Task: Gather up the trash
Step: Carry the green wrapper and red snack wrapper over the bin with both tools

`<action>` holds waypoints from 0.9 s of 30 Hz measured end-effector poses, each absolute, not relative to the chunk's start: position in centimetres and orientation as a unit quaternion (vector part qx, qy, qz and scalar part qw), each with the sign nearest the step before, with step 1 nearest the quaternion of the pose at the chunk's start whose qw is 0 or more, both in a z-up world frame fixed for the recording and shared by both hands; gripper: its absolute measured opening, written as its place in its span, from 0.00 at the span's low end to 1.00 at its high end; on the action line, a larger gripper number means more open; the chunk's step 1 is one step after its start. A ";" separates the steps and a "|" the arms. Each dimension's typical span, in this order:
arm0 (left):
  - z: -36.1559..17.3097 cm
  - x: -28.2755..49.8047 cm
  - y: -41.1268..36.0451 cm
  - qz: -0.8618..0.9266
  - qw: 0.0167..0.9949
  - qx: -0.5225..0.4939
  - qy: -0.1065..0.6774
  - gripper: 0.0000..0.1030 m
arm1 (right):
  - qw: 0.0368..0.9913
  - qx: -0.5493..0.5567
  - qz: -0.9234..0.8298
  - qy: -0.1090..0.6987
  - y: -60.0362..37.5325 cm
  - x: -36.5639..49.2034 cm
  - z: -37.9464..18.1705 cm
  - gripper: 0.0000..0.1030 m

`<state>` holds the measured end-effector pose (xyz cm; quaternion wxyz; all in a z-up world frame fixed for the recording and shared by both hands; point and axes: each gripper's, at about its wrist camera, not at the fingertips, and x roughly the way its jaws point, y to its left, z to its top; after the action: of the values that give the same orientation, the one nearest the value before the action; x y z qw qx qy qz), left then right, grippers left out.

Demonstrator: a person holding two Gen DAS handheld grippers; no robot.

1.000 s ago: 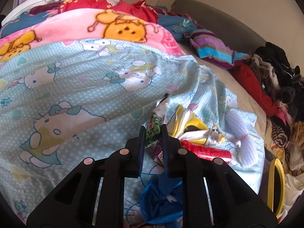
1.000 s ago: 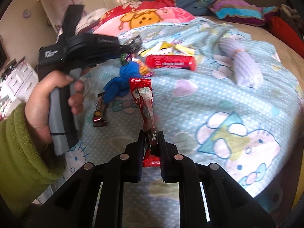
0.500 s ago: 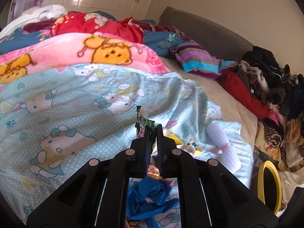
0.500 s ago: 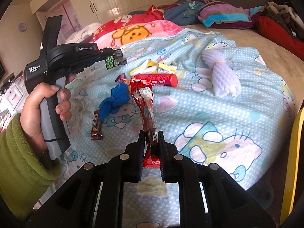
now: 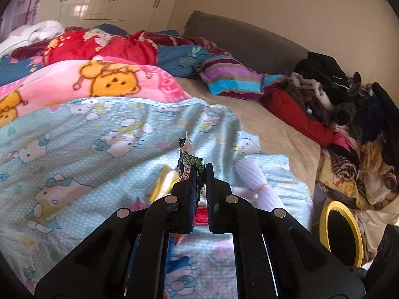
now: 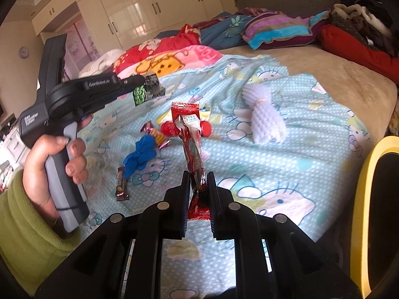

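The red wrapper (image 6: 190, 134) stands upright at the middle of the right-wrist frame, its lower end clenched in the right tongs (image 6: 197, 182); the green wrapper (image 6: 147, 91), upper left in that frame, is pinched in the left tongs (image 6: 149, 88), which the left hand (image 6: 49, 174) holds above the bed; in the left-wrist frame the same green wrapper (image 5: 190, 158) pokes up from the clenched left tongs (image 5: 199, 172) at centre; both pieces hang clear of the sheet (image 6: 286, 169). More trash lies on the sheet: a blue scrap (image 6: 141, 154) left of centre, a brown bar (image 6: 121, 184) below it, a red tube (image 6: 169, 128) and yellow packets (image 5: 165, 182) behind the red wrapper, a white foam net (image 6: 264, 114) to the right. A yellow-rimmed bin (image 6: 361, 199) sits at the right edge of the frame, beside the bed.

The step in hand looks like carrying: two pieces picked, neither dropped yet. The next move calls for swinging both tongs over the bin mouth, then releasing each in turn; the thin wrappers may cling to the pads, so a wide opening above the rim seems wise; then back for the rest.
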<state>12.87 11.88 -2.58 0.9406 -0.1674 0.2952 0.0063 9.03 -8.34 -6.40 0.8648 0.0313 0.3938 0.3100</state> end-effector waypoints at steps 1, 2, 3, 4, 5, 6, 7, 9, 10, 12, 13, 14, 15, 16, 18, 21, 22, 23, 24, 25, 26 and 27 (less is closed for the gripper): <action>-2.5 12.9 11.5 0.002 0.941 -0.165 0.295 0.03 | 0.866 0.033 0.308 0.393 -8.6 9.1 -6.3 0.13; -2.4 12.9 11.2 -0.001 0.942 -0.164 0.294 0.03 | 0.868 0.036 0.305 0.391 -8.9 9.1 -6.1 0.13; -2.3 12.9 10.9 -0.005 0.942 -0.162 0.294 0.03 | 0.869 0.038 0.303 0.389 -9.0 9.1 -6.0 0.13; -2.2 12.9 10.6 -0.007 0.943 -0.160 0.293 0.03 | 0.870 0.040 0.301 0.388 -9.3 9.2 -5.9 0.13; -2.1 12.8 10.4 -0.009 0.943 -0.160 0.293 0.03 | 0.872 0.042 0.298 0.387 -9.5 9.3 -5.8 0.13; -2.0 12.8 10.2 -0.011 0.943 -0.160 0.293 0.03 | 0.873 0.044 0.297 0.386 -9.7 9.3 -5.7 0.13; -2.0 12.8 9.9 -0.016 0.942 -0.161 0.293 0.03 | 0.874 0.045 0.295 0.385 -9.9 9.3 -5.6 0.13; -1.8 12.8 9.2 -0.023 0.944 -0.155 0.292 0.03 | 0.876 0.049 0.290 0.382 -10.3 9.4 -5.4 0.13; -1.8 12.8 9.0 -0.026 0.944 -0.153 0.292 0.03 | 0.878 0.050 0.287 0.380 -10.6 9.4 -5.3 0.13; -1.7 12.8 8.4 -0.032 0.944 -0.150 0.291 0.03 | 0.881 0.049 0.282 0.377 -10.8 9.5 -5.1 0.13; -1.6 12.8 8.0 -0.036 0.944 -0.147 0.291 0.03 | 0.882 0.050 0.281 0.376 -11.0 9.5 -5.1 0.13; -1.5 12.8 7.7 -0.039 0.945 -0.145 0.291 0.03 | 0.883 0.052 0.278 0.375 -11.2 9.5 -4.9 0.13; -1.4 12.8 7.4 -0.042 0.945 -0.143 0.291 0.03 | 0.884 0.053 0.277 0.374 -11.4 9.6 -4.9 0.13; -1.4 12.7 7.3 -0.044 0.945 -0.143 0.291 0.03 | 0.884 0.055 0.276 0.373 -11.5 9.6 -4.9 0.13; -1.3 12.7 6.9 -0.048 0.946 -0.139 0.290 0.03 | 0.886 0.057 0.272 0.371 -12.0 9.7 -4.7 0.13; -1.1 12.7 6.3 -0.055 0.946 -0.136 0.289 0.03 | 0.889 0.057 0.268 0.367 -12.4 9.7 -4.5 0.13; -1.0 12.7 6.0 -0.057 0.947 -0.133 0.288 0.03 | 0.890 0.057 0.267 0.365 -12.5 9.7 -4.4 0.13; -1.0 12.6 6.0 -0.059 0.947 -0.132 0.288 0.03 | 0.891 0.057 0.265 0.364 -12.7 9.7 -4.3 0.13; -0.9 12.6 5.8 -0.060 0.947 -0.131 0.287 0.03 | 0.892 0.058 0.264 0.363 -12.9 9.7 -4.2 0.13; -0.8 12.6 5.7 -0.061 0.947 -0.131 0.286 0.03 | 0.893 0.058 0.262 0.361 -13.0 9.7 -4.1 0.13; -0.7 12.5 5.5 -0.063 0.948 -0.129 0.285 0.03 | 0.894 0.058 0.260 0.359 -13.2 9.7 -4.0 0.13; -0.6 12.5 5.4 -0.065 0.948 -0.129 0.285 0.03 | 0.895 0.058 0.259 0.358 -13.3 9.6 -4.0 0.13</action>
<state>12.51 5.37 -0.62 0.9476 -0.1287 0.2852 -0.0651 9.64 -13.29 -3.95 0.8953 0.0576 0.3581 0.2585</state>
